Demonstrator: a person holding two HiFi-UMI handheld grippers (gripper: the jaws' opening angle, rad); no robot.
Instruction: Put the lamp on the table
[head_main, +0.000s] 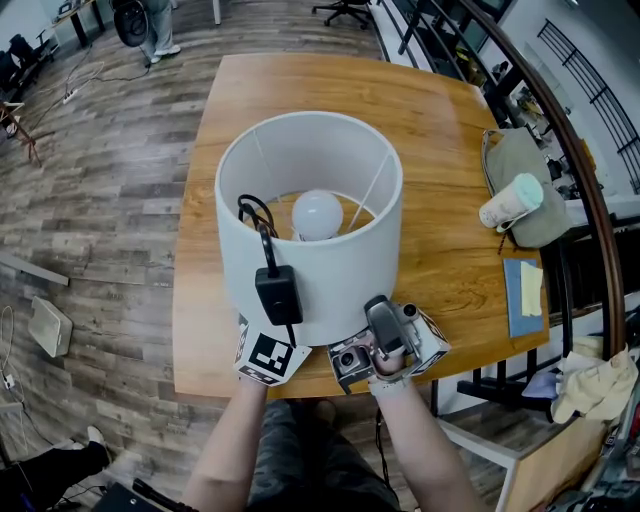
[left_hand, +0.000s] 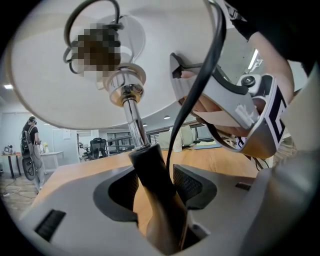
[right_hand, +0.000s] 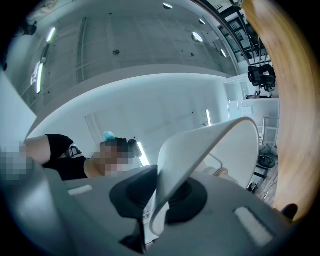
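The lamp (head_main: 318, 215) is at the 6 o'clock edge of the wooden counter (head_main: 440, 150), its base hidden under the white shade (head_main: 345, 285). The left gripper (left_hand: 155, 187) sits beneath the shade at 7 o'clock, jaws spread either side of the lamp's stem (left_hand: 131, 117). The right gripper (head_main: 385, 335), at 5 o'clock, is clamped on the shade's lower rim, and a black power adapter (head_main: 278, 293) hangs down the shade's outside.

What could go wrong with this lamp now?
The left gripper is loose around the stem, so the lamp may hang on the right gripper, pinching the shade, and tilt. The shade is over the table near edge; the hidden base could miss it. The adapter on the shade could slip off.
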